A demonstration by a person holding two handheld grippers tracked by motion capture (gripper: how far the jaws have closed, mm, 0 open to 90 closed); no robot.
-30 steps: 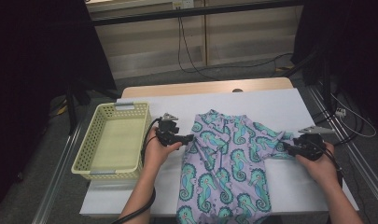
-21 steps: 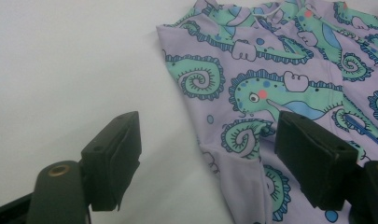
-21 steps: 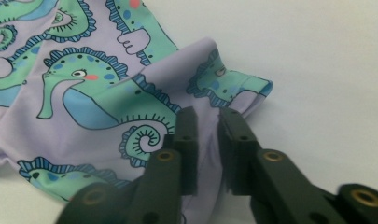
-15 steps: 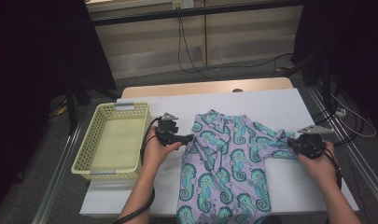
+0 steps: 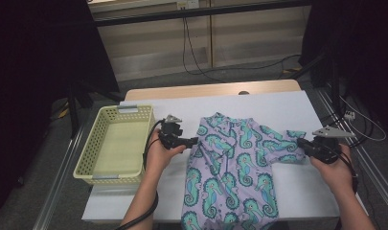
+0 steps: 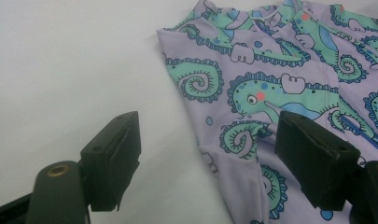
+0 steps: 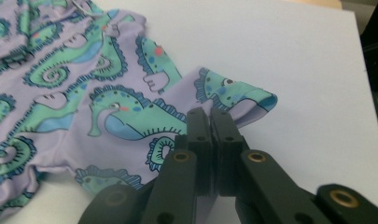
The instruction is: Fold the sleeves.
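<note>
White sheeting covers my bench, with dark curtains at either side, a pale wall panel behind and cables trailing over the floor. From the high view, a lavender seahorse-print child's top lies flat in the middle of the bench, collar away from me, and a yellow plastic basket sits on the bench's left end, well apart from the cloth. My left gripper hovers just at the top's left shoulder edge, while my right gripper is at the end of the right sleeve. In the left gripper view, my jaws stand wide apart over the garment's left side seam, one jaw above bare white sheet and the other above the printed cloth, gripping nothing. In the right gripper view, my right gripper has its jaws pressed together on the lower edge of the short sleeve near its cuff. I judge the step in hand to be folding that sleeve inward: I should lift it only slightly, carry it across the chest in one flat sweep, and use the left gripper to pin the shoulder so the body doesn't drag or bunch. Smooth sheeting means the fabric may slide, so slow movement helps.
</note>
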